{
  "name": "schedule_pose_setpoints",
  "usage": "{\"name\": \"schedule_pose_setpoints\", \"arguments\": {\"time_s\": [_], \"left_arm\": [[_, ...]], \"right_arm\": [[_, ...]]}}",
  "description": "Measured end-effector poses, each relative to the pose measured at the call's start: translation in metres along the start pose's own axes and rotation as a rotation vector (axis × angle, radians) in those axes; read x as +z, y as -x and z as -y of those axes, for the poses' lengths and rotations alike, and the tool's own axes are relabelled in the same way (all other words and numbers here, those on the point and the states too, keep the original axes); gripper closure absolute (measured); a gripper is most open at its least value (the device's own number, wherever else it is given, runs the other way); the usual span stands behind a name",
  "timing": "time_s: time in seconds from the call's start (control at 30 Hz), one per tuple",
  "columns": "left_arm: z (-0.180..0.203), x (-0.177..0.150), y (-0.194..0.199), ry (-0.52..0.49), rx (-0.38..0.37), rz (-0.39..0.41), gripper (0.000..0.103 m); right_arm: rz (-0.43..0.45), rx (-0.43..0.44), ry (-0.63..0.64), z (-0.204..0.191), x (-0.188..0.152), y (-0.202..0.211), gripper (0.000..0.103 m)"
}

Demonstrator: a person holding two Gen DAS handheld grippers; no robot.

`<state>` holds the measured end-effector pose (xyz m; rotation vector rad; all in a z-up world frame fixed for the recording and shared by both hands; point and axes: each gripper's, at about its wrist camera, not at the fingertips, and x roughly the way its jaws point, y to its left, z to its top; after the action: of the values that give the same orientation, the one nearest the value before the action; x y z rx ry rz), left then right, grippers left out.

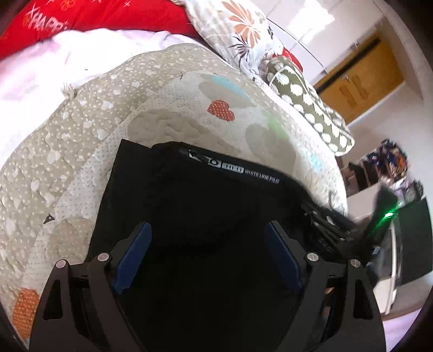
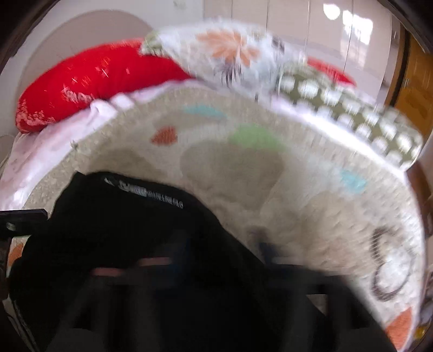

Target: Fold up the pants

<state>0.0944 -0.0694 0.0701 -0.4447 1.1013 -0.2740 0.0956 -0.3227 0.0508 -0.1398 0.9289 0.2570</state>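
The black pants (image 1: 205,205) lie folded on the patterned quilt (image 1: 167,108), with a white printed label along the far fold. My left gripper (image 1: 208,238) is open just above them, its blue pads (image 1: 135,251) spread wide with only black cloth between. In the right wrist view the pants (image 2: 130,232) fill the lower left. My right gripper (image 2: 216,265) is a dark motion blur over the cloth and its jaws cannot be made out. It also shows as a blurred black shape in the left wrist view (image 1: 349,227) at the pants' right edge.
A red pillow (image 1: 89,19), a floral pillow (image 1: 238,32) and an olive dotted pillow (image 1: 311,103) lie at the head of the bed. A white sheet (image 1: 40,70) lies to the left. The bed's right edge (image 1: 338,173) drops toward a wooden door (image 1: 360,81).
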Motion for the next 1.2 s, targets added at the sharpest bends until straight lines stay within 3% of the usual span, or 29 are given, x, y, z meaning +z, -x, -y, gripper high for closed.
{"name": "schedule_pose_setpoints", "arguments": {"time_s": [0.23, 0.37, 0.4, 0.47, 0.7, 0.97, 1.03, 1.07, 1.1, 1.13, 1.2], "left_arm": [[-0.003, -0.002, -0.001, 0.093, -0.091, -0.025, 0.016], [-0.005, -0.013, 0.018, 0.175, -0.190, 0.050, 0.015], [-0.005, -0.018, 0.022, 0.192, -0.213, 0.065, 0.009], [-0.003, -0.026, 0.021, 0.198, -0.204, 0.058, 0.001], [0.000, -0.039, 0.003, 0.234, -0.177, 0.008, 0.001], [0.032, -0.051, 0.000, 0.112, -0.125, 0.003, 0.001], [0.035, -0.055, 0.001, 0.074, -0.131, 0.020, 0.014], [0.037, -0.056, 0.001, 0.051, -0.127, 0.023, 0.042], [0.042, -0.059, 0.003, -0.007, -0.098, 0.014, 0.081], [0.043, -0.060, 0.004, -0.031, -0.086, 0.011, 0.094], [0.040, -0.065, 0.016, -0.062, -0.090, 0.042, 0.097]], "right_arm": [[0.160, 0.130, 0.015, -0.018, -0.045, 0.073, 0.098], [0.163, 0.128, 0.056, -0.035, -0.070, 0.094, 0.098], [0.155, 0.137, 0.062, -0.040, -0.078, 0.096, 0.098], [0.163, 0.150, 0.064, -0.047, -0.091, 0.104, 0.098], [0.145, 0.175, 0.089, -0.072, -0.132, 0.124, 0.098], [0.100, 0.209, 0.117, -0.093, -0.165, 0.124, 0.098], [0.096, 0.217, 0.107, -0.094, -0.174, 0.127, 0.093], [0.094, 0.211, 0.084, -0.091, -0.178, 0.129, 0.092], [0.094, 0.205, 0.040, -0.084, -0.184, 0.134, 0.081], [0.098, 0.217, -0.009, -0.076, -0.191, 0.140, 0.069], [0.142, 0.247, -0.142, -0.047, -0.214, 0.165, 0.058]]}}
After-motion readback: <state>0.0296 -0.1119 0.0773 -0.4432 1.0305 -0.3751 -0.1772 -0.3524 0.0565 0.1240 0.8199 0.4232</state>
